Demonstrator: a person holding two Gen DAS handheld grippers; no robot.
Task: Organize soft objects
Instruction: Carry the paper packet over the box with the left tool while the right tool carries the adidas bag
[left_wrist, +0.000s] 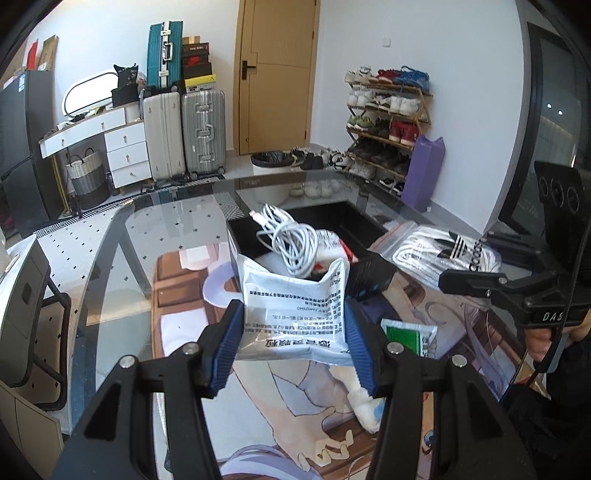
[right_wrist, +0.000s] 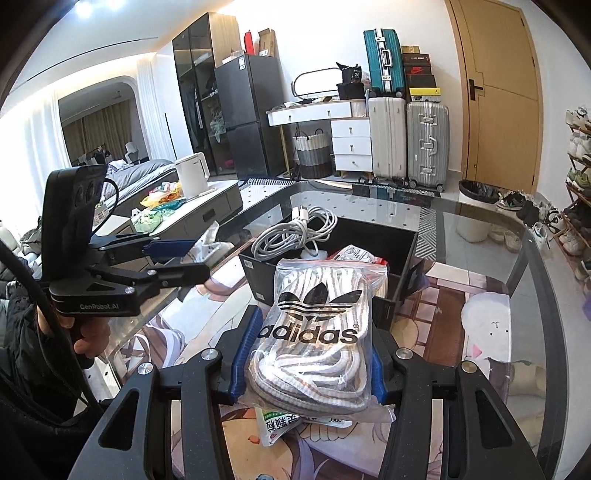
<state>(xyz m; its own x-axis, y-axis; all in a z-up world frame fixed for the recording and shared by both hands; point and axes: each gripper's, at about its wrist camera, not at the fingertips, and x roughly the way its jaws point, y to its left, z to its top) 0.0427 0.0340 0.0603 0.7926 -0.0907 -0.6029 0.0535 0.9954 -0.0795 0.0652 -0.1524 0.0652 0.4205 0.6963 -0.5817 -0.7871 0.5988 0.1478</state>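
1. Silvery foil catches our eye first in the left wrist view: the left hand-held gripper (left_wrist: 293, 341) is clamped on a printed foil pouch (left_wrist: 295, 310), carried clear of the glass worktop (left_wrist: 147, 229) just in front of the black box (left_wrist: 351, 221). Already in that box we see a coiled white cable (left_wrist: 291, 240) and some packets (we cannot tell what they are). A green-and-white sachet (left_wrist: 408, 338) lies loose on the worktop.

2. In the right wrist view, the right hand-held gripper (right_wrist: 310, 354) grasps a zip bag of white cord (right_wrist: 314, 328) with a black sports logo, held above the worktop near the box's front wall. The green-and-white sachet sits just beneath it.

3. We judge the job well underway: two items in hand, not yet boxed, and at least the sachet left to collect.
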